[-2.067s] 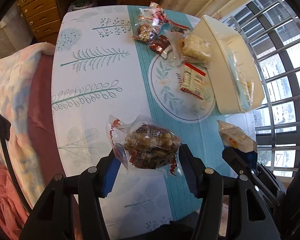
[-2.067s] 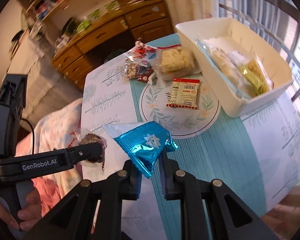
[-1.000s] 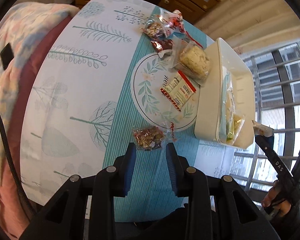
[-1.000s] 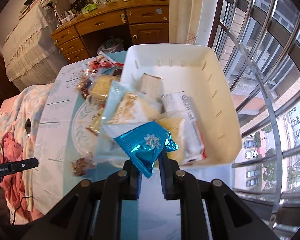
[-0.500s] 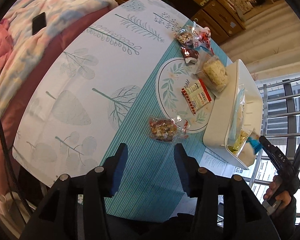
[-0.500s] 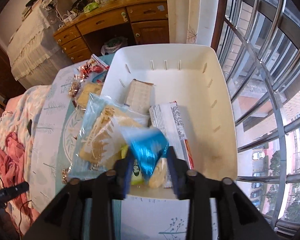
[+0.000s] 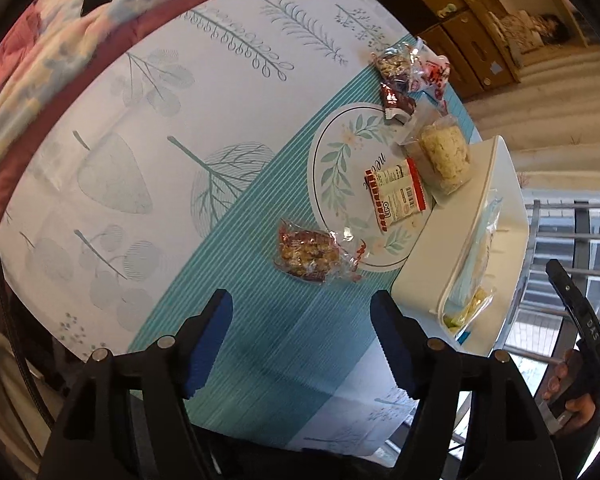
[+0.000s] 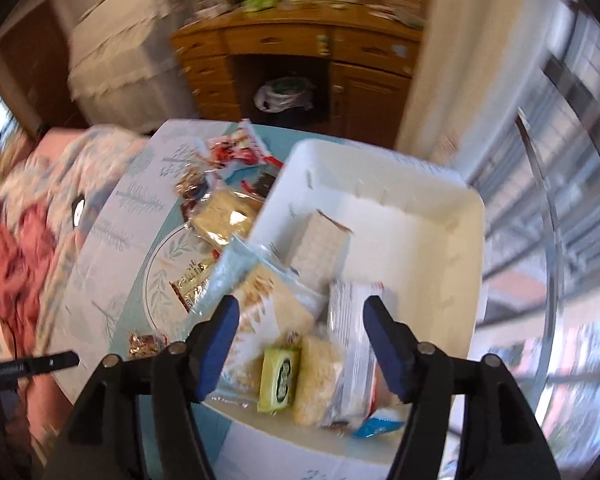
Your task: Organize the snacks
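Note:
My left gripper (image 7: 300, 312) hovers over the teal stripe of the table, its jaws opening with nothing between them. A clear nut-snack packet (image 7: 312, 256) lies on the cloth just beyond the fingertips. To its right stands the white bin (image 7: 428, 276). My right gripper (image 8: 302, 312) is above the bin (image 8: 440, 216), jaws opening and empty. The blue foil packet (image 8: 376, 428) lies at the bin's near edge beside a green packet (image 8: 280, 376) and several other bagged snacks.
On the table by the bin lie a red-and-white wafer pack (image 7: 396, 196), a rice-cracker bag (image 7: 446, 156) and small wrapped packets (image 7: 396, 100). A bed with a pink quilt (image 7: 28, 60) borders the table on the left. Window bars (image 8: 560, 200) run behind the bin.
The left gripper let the nut packet down on the table and spread its jaws. The right gripper carried the blue packet over the bin, dropped it in and opened.

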The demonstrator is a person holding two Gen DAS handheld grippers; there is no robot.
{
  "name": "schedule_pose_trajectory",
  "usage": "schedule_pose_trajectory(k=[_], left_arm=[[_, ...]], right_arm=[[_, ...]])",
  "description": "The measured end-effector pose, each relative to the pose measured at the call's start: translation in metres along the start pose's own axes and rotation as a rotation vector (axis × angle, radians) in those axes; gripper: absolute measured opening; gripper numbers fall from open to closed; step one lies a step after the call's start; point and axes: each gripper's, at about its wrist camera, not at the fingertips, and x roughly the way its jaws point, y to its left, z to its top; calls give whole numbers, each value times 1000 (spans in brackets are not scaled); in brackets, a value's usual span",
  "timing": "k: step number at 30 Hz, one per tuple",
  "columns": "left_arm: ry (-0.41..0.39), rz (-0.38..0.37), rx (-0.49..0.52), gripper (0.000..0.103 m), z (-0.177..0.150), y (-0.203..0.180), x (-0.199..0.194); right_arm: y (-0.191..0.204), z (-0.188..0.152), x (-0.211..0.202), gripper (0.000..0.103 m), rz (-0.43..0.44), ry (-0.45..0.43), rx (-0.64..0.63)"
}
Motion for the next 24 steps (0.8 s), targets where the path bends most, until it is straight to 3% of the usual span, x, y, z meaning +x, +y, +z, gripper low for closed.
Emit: schedule_pose_trajectory(k=[5, 14, 24], left_arm=[[31, 43, -114, 76, 7, -4, 15], [93, 67, -385, 76, 20, 11, 42], [157, 55, -566, 76, 25, 18, 82]], right_arm=[[26, 34, 9, 77, 25, 27, -202], [88, 71, 62, 79, 44, 125, -581], [120, 80, 135, 79, 18, 299, -725]])
